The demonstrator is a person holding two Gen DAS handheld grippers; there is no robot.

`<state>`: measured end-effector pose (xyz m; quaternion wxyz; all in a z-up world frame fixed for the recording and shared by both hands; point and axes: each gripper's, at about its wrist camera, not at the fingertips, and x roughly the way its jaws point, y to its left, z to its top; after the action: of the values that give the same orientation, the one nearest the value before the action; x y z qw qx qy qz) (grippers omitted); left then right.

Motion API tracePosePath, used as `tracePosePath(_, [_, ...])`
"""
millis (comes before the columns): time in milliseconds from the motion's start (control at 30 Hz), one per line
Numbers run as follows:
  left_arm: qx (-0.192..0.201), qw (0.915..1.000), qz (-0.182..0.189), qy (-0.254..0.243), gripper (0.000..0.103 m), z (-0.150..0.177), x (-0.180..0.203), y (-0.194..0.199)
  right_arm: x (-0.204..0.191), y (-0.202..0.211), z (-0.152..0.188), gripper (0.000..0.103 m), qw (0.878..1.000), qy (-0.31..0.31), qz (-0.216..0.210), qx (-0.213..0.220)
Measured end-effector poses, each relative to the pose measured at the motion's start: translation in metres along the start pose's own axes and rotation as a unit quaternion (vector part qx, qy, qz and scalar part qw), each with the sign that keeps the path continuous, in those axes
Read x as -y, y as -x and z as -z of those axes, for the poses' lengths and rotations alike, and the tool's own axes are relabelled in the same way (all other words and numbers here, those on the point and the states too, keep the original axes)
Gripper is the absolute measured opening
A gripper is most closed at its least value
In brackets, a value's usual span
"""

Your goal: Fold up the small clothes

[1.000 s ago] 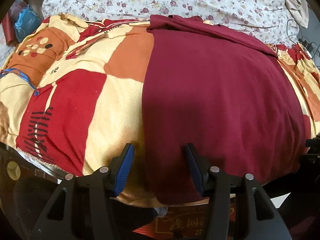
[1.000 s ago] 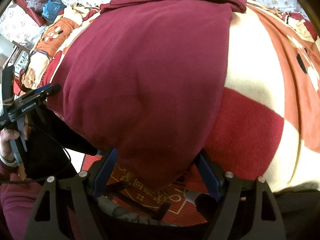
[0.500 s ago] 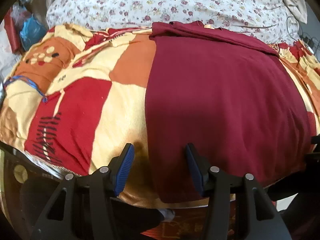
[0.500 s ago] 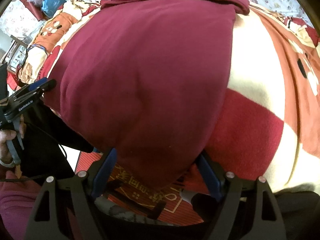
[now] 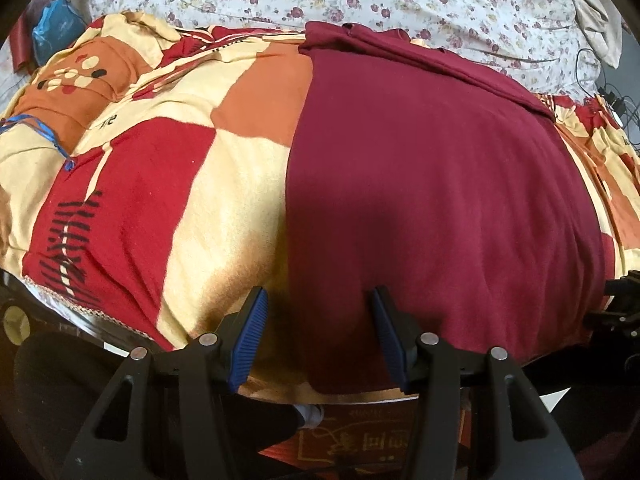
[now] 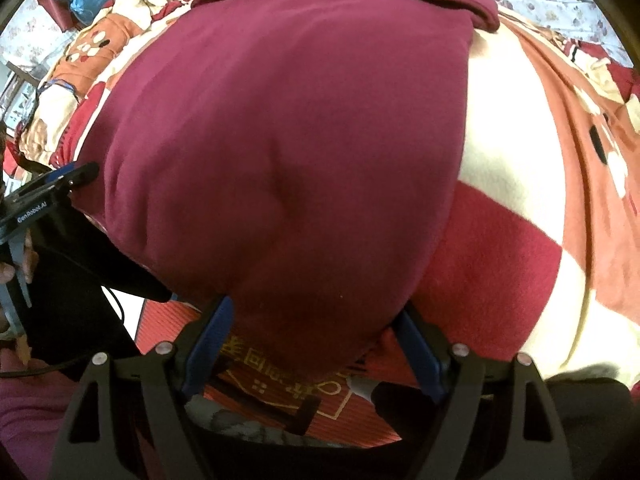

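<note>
Both grippers lined up at the near hem, ready to pinch

The maroon garment [image 5: 432,184] lies flat on the patterned blanket [image 5: 152,184], far end already turned over, near hem draping off the bed edge. The left gripper [image 5: 318,330] is partly open with nothing pinched, straddling the near left corner, its right finger over the cloth and its left over blanket. The right gripper [image 6: 314,344] stands wide around the near right corner, which hangs between the fingers; looks like the pads aren't pressing yet, though the fisheye makes that hard to call. To do this well I'd say: push both down so the hem sits deep between the pads, grab garment only, not blanket, close both together, then lift evenly so the fold lands square on the far edge.
</note>
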<state>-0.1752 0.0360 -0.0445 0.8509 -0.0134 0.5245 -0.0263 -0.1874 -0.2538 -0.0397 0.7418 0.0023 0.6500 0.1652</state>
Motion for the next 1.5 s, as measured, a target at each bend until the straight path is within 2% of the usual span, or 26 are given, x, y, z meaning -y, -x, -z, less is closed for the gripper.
tracePosePath(300, [-0.007, 0.9999, 0.008, 0.002, 0.044, 0.000, -0.003, -0.002, -0.004, -0.001, 0.000, 0.085, 1.000, 0.003, 0.015, -0.004])
tracePosePath(433, [-0.020, 0.9995, 0.023, 0.002, 0.044, 0.000, -0.003, -0.006, -0.003, -0.001, 0.002, 0.084, 1.000, 0.007, 0.017, 0.003])
tracePosePath(533, [-0.028, 0.9990, 0.033, -0.007, 0.044, 0.001, -0.001, -0.007, -0.012, 0.000, 0.008, 0.065, 0.997, 0.055, 0.058, 0.014])
tracePosePath(567, [-0.032, 0.9987, 0.039, -0.007, 0.044, 0.001, -0.001, -0.007, -0.015, 0.002, 0.011, 0.049, 0.994, 0.073, 0.073, 0.021])
tracePosePath(600, [-0.038, 0.9979, 0.052, -0.006, 0.044, 0.001, -0.001, -0.008, -0.014, 0.006, 0.012, 0.027, 0.994, 0.075, 0.072, 0.031])
tracePosePath(633, [-0.045, 0.9966, 0.069, -0.004, 0.040, 0.002, -0.001, -0.008, -0.010, 0.012, 0.011, 0.015, 0.995, 0.069, 0.054, 0.042])
tracePosePath(667, [-0.049, 0.9956, 0.079, -0.002, 0.036, 0.002, -0.002, -0.009, -0.004, 0.019, 0.010, 0.011, 0.997, 0.056, 0.017, 0.051])
tracePosePath(700, [-0.054, 0.9943, 0.092, 0.003, 0.027, 0.001, -0.003, -0.010, -0.001, 0.023, 0.008, 0.011, 0.997, 0.049, -0.005, 0.055])
tracePosePath(733, [-0.056, 0.9933, 0.100, 0.009, 0.024, 0.000, -0.006, -0.011, 0.001, 0.024, 0.007, 0.011, 0.997, 0.046, -0.017, 0.057])
tracePosePath(800, [-0.062, 0.9912, 0.115, 0.024, 0.015, -0.004, -0.012, -0.012, 0.006, 0.020, 0.005, 0.013, 0.998, 0.038, -0.026, 0.053])
tracePosePath(833, [-0.065, 0.9895, 0.125, 0.032, 0.011, -0.005, -0.015, -0.012, 0.007, 0.017, 0.005, 0.017, 0.998, 0.034, -0.030, 0.050])
tracePosePath(867, [-0.067, 0.9883, 0.133, 0.036, 0.010, -0.007, -0.017, -0.011, 0.008, 0.013, 0.005, 0.028, 0.998, 0.028, -0.036, 0.044])
tracePosePath(900, [-0.069, 0.9872, 0.138, 0.040, 0.010, -0.008, -0.019, -0.011, 0.010, 0.008, 0.007, 0.044, 0.998, 0.021, -0.052, 0.038])
tracePosePath(967, [-0.073, 0.9867, 0.140, 0.040, 0.010, -0.009, -0.019, -0.012, 0.006, 0.007, 0.013, 0.058, 0.996, 0.022, -0.077, 0.046])
tracePosePath(1033, [-0.077, 0.9867, 0.138, 0.040, 0.011, -0.010, -0.018, -0.014, 0.000, 0.008, 0.014, 0.054, 0.996, 0.047, -0.062, 0.051])
tracePosePath(1100, [-0.078, 0.9870, 0.135, 0.038, 0.011, -0.010, -0.016, -0.015, -0.004, 0.010, 0.012, 0.013, 0.995, 0.057, -0.047, 0.064])
tracePosePath(1167, [-0.075, 0.9863, 0.142, 0.034, 0.002, -0.012, -0.015, -0.010, 0.006, 0.017, 0.006, 0.011, 0.994, 0.036, -0.081, 0.068])
tracePosePath(1200, [-0.069, 0.9842, 0.159, 0.035, 0.000, -0.017, -0.013, -0.007, 0.008, 0.021, 0.004, 0.010, 0.992, 0.032, -0.092, 0.074])
tracePosePath(1267, [-0.049, 0.9806, 0.186, 0.035, 0.000, -0.028, -0.011, 0.009, 0.012, 0.039, -0.001, 0.010, 0.987, 0.033, -0.112, 0.108])
tracePosePath(1367, [0.002, 0.9807, 0.194, 0.022, 0.000, -0.054, -0.007, 0.033, 0.019, 0.068, -0.016, 0.010, 0.978, 0.030, -0.133, 0.158])
tracePosePath(1500, [0.045, 0.9813, 0.187, 0.015, 0.000, -0.087, -0.004, 0.043, 0.023, 0.089, -0.037, 0.010, 0.974, 0.042, -0.079, 0.208])
